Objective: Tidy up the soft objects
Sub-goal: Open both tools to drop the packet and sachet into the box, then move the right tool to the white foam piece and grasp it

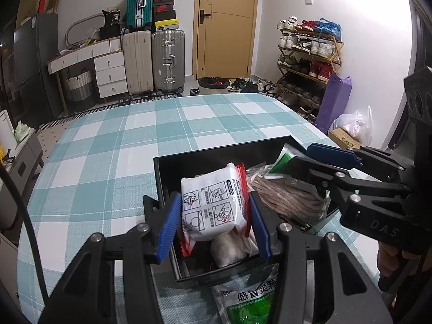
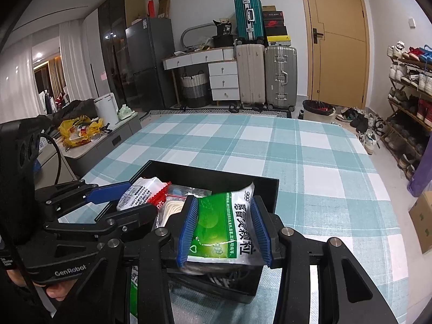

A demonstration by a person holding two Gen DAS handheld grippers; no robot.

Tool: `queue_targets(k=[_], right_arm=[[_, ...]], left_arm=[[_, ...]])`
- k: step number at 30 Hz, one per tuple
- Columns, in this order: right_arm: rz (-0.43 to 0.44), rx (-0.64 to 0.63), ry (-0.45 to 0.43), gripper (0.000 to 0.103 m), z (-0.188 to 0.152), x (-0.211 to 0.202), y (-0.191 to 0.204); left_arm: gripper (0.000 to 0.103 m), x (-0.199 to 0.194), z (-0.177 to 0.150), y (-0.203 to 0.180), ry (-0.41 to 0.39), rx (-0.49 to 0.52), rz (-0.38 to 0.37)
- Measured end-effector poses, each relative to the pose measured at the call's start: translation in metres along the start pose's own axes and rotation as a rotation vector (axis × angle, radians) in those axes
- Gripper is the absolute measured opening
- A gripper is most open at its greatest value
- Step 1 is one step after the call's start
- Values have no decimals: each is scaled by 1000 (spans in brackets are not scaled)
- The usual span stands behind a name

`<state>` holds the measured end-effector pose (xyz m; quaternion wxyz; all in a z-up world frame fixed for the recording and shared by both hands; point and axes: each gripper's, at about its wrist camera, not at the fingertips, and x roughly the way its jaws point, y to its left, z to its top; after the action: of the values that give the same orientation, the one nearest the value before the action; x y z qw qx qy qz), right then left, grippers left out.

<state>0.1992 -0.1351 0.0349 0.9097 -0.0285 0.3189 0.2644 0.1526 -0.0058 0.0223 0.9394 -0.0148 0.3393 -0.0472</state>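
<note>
1. On the checked tablecloth (image 1: 113, 145) sits a black box (image 1: 162, 178), and both grippers are working over it
2. Left gripper (image 1: 216, 221) has its blue pads pressed against the two sides of a white packet (image 1: 213, 205) with red crimped edges and printed instruction drawings; the packet is held upright just above the near end of the box
3. Right gripper (image 2: 225, 229) is closed on a green and white sachet (image 2: 224, 224), gripping it by its two side edges above the near right part of the box (image 2: 267, 186)
4. Seen from the left wrist, the right gripper (image 1: 318, 159) reaches in from the right, its fingers over the far right corner of the box with the green sachet (image 1: 283, 159) between them
5. Inside the box lie a bundle of brown cord in clear wrap (image 1: 286, 197) beside the white packet, and a pale wrapped lump (image 1: 226, 251) under it
6. Another green sachet (image 1: 248, 305) lies flat on the cloth just outside the near wall of the box, partly hidden by the left gripper's frame
7. From the right wrist, the left gripper (image 2: 113, 191) crosses the left side of the box and hides part of its contents, with the white packet (image 2: 140, 194) at its tip
8. Beyond the table stand suitcases (image 1: 154, 59), a white chest of drawers (image 1: 110, 73), a yellow door (image 1: 226, 24) and a shoe rack (image 1: 307, 62)
</note>
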Motion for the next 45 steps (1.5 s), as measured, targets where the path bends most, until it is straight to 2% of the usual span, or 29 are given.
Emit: queue_targets(k=[2,4,8,12,17,23,35,45], right_arm=[[3,-5,-3,41,0,1,0],[15,-9,-12,42,1,-1,1],[18,-19,-28,54,2,-11,3],[2,-7,-48,81,0,-27,-1],[6,27,-45,102,-9,-45,-5],[-10,40,-24,102,-25,-62,0],[6,6,47,102,-65,-73,19],[29,-15,82,102,-76,-66,25]], left_arm=[[51,0,0,-3,3,14,0],[57,0,0,-3,7,16,-9],[67,-5,1,-5,14,19,-32],[89,-18,0,-6,-11,17,-46],[100,-32,-6,-4,-32,20,-27],[100,-51,-15,8,-44,-39,1],[101,-71,-38,4,-55,-14,36],[101,-68,-49,4,-30,-26,33]])
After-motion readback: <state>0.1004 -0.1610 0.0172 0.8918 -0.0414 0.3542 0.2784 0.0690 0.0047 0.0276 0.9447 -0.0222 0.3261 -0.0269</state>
